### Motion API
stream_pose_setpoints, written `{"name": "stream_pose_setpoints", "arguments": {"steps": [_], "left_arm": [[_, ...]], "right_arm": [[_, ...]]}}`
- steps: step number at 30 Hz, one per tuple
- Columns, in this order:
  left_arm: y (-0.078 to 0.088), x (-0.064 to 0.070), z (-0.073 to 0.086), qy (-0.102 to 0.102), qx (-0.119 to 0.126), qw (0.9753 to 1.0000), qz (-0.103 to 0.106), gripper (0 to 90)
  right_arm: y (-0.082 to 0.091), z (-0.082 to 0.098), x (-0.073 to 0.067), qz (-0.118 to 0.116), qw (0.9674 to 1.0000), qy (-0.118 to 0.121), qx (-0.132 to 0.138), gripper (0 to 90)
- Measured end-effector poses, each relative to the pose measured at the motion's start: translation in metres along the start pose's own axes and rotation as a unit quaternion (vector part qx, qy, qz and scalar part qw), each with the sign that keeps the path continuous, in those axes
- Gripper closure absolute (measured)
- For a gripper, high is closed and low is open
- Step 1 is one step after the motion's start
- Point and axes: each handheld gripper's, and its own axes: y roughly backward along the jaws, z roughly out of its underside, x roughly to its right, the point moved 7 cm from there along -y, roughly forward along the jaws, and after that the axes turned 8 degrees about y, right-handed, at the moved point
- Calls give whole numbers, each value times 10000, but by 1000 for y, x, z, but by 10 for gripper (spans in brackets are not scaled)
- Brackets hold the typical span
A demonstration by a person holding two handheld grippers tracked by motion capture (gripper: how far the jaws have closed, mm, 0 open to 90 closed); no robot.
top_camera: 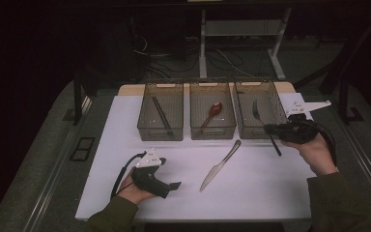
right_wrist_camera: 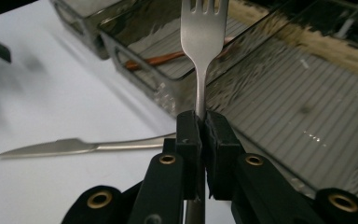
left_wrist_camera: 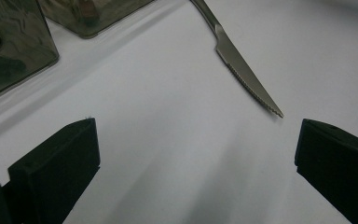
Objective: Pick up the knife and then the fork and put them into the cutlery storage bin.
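My right gripper (top_camera: pixel 270 128) is shut on a metal fork (top_camera: pixel 257 112), gripping its handle (right_wrist_camera: pixel 200 100). The tines (right_wrist_camera: pixel 203 18) point out over the front edge of the right-hand clear bin (top_camera: pixel 249 132). The fork's handle end sticks out below the gripper towards the table. A serrated table knife (top_camera: pixel 220 166) lies on the white tabletop in the middle, blade towards the person. My left gripper (top_camera: pixel 173 183) rests low at the front left of the table, held in a hand. Its jaws stand wide apart (left_wrist_camera: pixel 196 149) with nothing between them, and the knife tip (left_wrist_camera: pixel 275 111) lies just ahead.
Three clear bins stand in a row at the back of the white table (top_camera: pixel 125 145). The left bin (top_camera: pixel 147 133) holds black chopsticks (top_camera: pixel 161 114). The middle bin (top_camera: pixel 212 134) holds a reddish-brown spoon (top_camera: pixel 212 112). A dark floor surrounds the table.
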Motion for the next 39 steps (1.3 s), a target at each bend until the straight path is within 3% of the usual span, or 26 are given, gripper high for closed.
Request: {"name": "stream_pose_setpoints", "arguments": {"steps": [10,15,20,26,39], "left_arm": [[-1,1,0,11,5,10000,18,0],[0,0,0,-6,19,10000,30,0],[0,1,-1,-13,17,10000,36,0],[0,1,-1,-12,9,10000,39,0],[-1,2,0,0,12,10000,52,0]], "right_arm": [[6,-30,34,499,9973,-189,506,850],[0,-44,58,777,9950,-319,533,850],[-8,-50,81,907,9930,-451,613,850],[-26,-40,98,990,9929,-529,405,850],[-50,-7,109,914,9937,-641,-68,849]]}}
